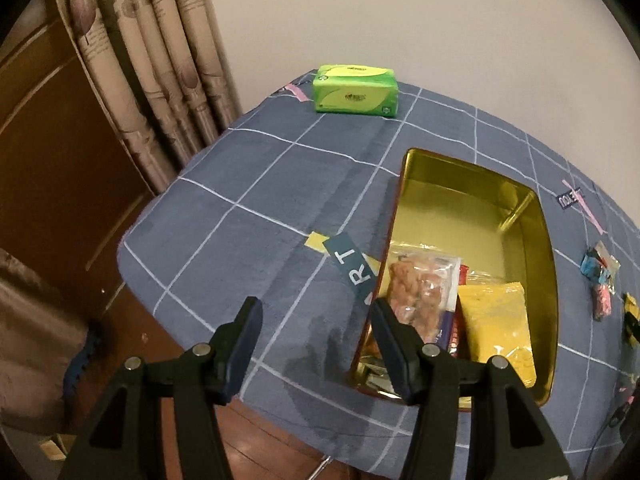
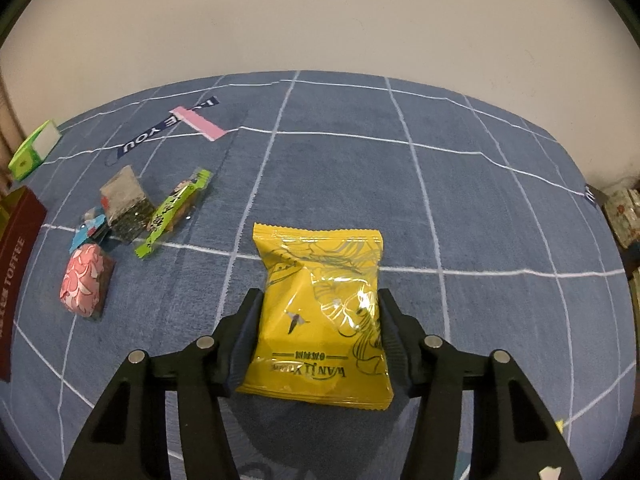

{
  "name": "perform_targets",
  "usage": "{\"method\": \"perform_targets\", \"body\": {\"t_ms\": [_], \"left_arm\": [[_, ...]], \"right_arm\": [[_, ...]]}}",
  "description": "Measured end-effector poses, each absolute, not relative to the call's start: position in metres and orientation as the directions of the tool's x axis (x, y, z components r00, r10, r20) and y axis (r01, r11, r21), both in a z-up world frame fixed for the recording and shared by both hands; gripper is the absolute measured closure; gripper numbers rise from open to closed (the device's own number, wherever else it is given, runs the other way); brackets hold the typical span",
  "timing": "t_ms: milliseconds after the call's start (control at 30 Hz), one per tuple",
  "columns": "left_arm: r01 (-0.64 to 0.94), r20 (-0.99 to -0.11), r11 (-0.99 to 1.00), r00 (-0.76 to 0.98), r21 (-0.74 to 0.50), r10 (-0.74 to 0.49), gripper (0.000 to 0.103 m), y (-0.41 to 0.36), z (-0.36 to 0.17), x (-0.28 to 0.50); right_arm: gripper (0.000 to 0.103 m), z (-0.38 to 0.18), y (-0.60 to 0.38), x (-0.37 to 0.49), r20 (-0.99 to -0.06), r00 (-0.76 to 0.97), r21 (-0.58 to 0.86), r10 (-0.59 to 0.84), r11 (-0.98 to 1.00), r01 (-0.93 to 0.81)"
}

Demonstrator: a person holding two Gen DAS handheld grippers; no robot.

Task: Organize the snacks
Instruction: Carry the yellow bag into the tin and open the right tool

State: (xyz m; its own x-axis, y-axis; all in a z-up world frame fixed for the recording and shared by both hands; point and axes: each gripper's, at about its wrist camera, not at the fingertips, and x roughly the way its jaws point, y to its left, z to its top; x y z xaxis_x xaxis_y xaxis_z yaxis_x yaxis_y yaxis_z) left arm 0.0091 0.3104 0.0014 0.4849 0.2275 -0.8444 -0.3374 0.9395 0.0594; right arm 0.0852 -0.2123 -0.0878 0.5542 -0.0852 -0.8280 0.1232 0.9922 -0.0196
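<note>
Although several packets already lie in my gold-lined rectangular metal tin [image 1: 520, 200], I judge the sorting to be somewhere past its start and well short of done. In my left wrist view, starting at the left of the frame, my left claw [image 1: 316, 322] hangs with its jaws apart and nothing between them, above the blue checked cloth of the bench [image 1: 240, 240] at lower centre. To its right, the tin's near end holds a clear crinkly bag of brownish pieces [image 1: 420, 296] and a matte yellow pouch [image 1: 496, 328], with other wrappers half hidden beneath; the far end of the tin is bare shiny metal. A soft green tissue pack [image 1: 354, 88] sits at top centre, well apart from the tin.

In my right wrist view, the tin's dark red outer wall shows at the left edge. Just right of it, loose snacks wait on the cloth: a rounded pink-and-white patterned sweet [image 2: 84, 284], a small blue-wrapped candy [image 2: 90, 232], a silvery speckled foil packet [image 2: 126, 204] and a long green glossy bar [image 2: 174, 212], all clustered close together. At centre, my right claw [image 2: 318, 308] straddles a glossy yellow pillow-shaped snack bag [image 2: 320, 312] with crimped ends, lying flat on the bench. The jaws stand at its two sides, seemingly pressing the puffy film, which looks slippery and easily crushed. That bag and the cluster are left to go in.
</note>
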Motion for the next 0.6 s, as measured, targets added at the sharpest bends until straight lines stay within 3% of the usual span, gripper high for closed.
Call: {"method": "perform_targets", "body": {"t_ms": [300, 600], "left_arm": [[-0.366, -0.855, 0.929, 0.465, 0.05, 0.229, 0.045, 0.324, -0.007, 0.006], [-0.426, -0.859, 0.905, 0.456, 0.021, 0.234, 0.045, 0.344, -0.008, -0.001]], "right_arm": [[0.051, -0.058, -0.18, 0.068, -0.82, 0.568, 0.022, -0.072, 0.987, 0.157], [0.051, -0.003, -0.062, 0.057, -0.79, 0.603, 0.083, 0.108, 0.994, -0.069]]}}
